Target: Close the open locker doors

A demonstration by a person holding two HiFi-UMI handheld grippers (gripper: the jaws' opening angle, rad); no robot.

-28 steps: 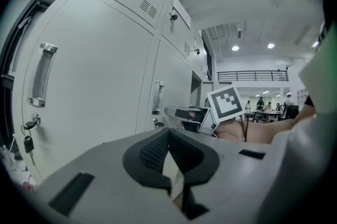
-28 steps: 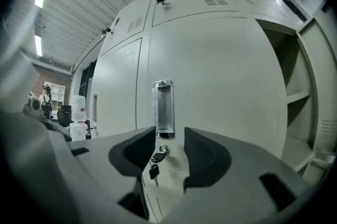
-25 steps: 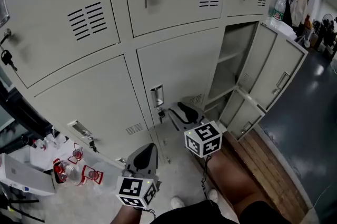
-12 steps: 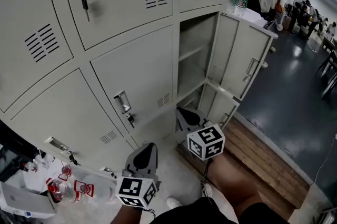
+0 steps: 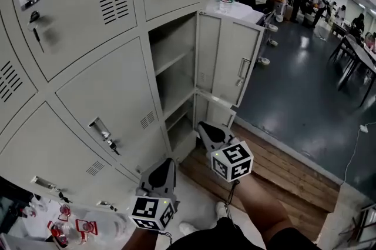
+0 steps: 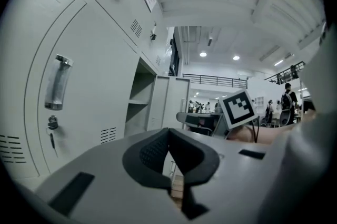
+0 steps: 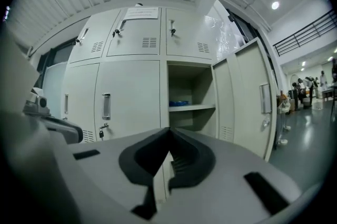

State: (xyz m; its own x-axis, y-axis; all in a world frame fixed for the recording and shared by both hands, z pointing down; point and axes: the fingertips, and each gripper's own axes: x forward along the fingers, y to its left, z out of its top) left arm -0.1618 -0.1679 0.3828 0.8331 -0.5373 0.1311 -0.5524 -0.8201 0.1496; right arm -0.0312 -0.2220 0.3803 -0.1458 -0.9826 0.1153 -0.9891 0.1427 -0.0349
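The left gripper [image 5: 168,163] and right gripper [image 5: 202,125] are seen closed and empty in the head view, with the open upper door [image 5: 234,60] beyond at right. A lower door [image 5: 218,116] is barely made out. In the left gripper view both doors are shown far and small. In the right gripper view the upper door is judged light, stiff steel, best pushed beside its handle [image 7: 265,99].
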